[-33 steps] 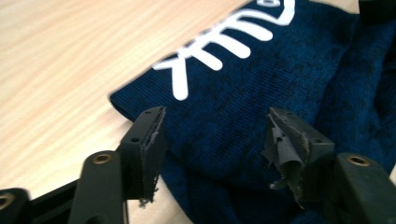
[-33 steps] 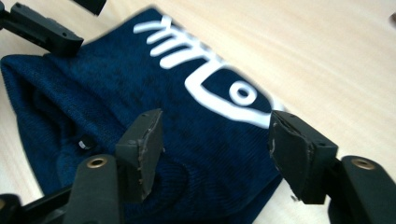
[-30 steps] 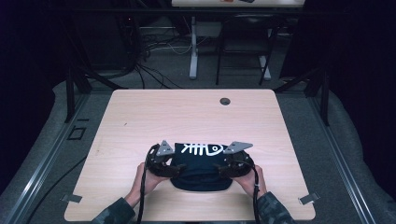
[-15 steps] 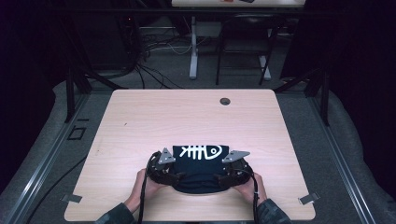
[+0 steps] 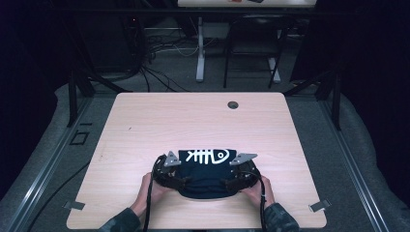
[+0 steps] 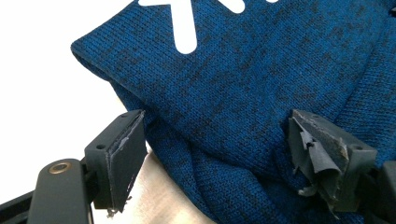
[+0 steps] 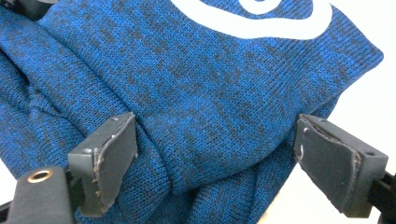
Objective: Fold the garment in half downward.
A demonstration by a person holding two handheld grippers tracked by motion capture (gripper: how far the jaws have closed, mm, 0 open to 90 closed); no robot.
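A folded dark blue knit garment [image 5: 205, 169] with a white fish-skeleton print lies on the wooden table [image 5: 193, 121], near its front edge. My left gripper [image 5: 178, 181] is at the garment's left side and my right gripper [image 5: 232, 182] at its right side, each held in a hand. In the left gripper view the pads [image 6: 120, 158] stand wide apart with a bulge of blue fabric [image 6: 243, 70] between them. The right gripper [image 7: 224, 163] likewise straddles a fold of the knit [image 7: 210, 70]. Both sets of jaws have just been opening and are not pinching the cloth.
A round cable hole [image 5: 233, 104] sits near the table's far edge. Beyond the table are desk legs, a chair frame and cables on the dark floor. Bare wood stretches to the left, right and back of the garment.
Both hands have sunk a little toward the table's front edge and drawn slightly closer together. The garment's near fold has settled flat between them.
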